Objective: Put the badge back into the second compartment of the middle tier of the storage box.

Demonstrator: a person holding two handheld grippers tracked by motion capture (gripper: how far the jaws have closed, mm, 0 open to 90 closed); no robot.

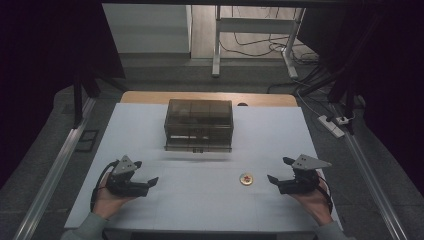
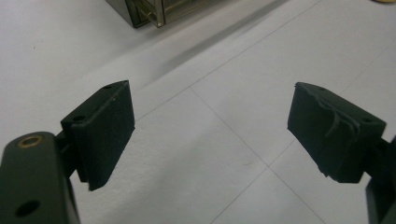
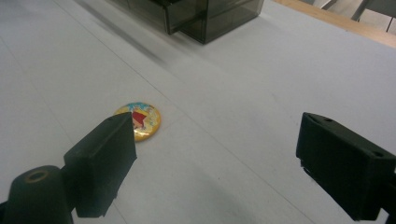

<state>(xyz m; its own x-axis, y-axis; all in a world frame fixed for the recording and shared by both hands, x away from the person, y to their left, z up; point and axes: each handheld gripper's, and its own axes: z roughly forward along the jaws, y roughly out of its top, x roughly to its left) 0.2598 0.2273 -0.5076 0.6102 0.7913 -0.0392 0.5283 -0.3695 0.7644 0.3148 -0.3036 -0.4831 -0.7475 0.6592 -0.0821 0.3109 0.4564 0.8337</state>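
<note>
A smoky, see-through box [image 1: 199, 124] sits mid-table [image 1: 150, 130] — white power strip [image 1: 331, 125] on the floor beyond.

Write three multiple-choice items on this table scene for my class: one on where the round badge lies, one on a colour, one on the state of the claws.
1. The round badge lies nearest
A. the right claw
B. the left claw
C. the top of the box

2. The box is
A. bright red
B. smoky dark and see-through
C. white

3. Both claws are
A. shut on the badge
B. shut on nothing
C. open, holding nothing

Key: 1 A, the badge sits just ahead of the right claw's jaws; 2 B, compartments show through its dark walls; 3 C, bare table shows between each pair of jaws.
</note>
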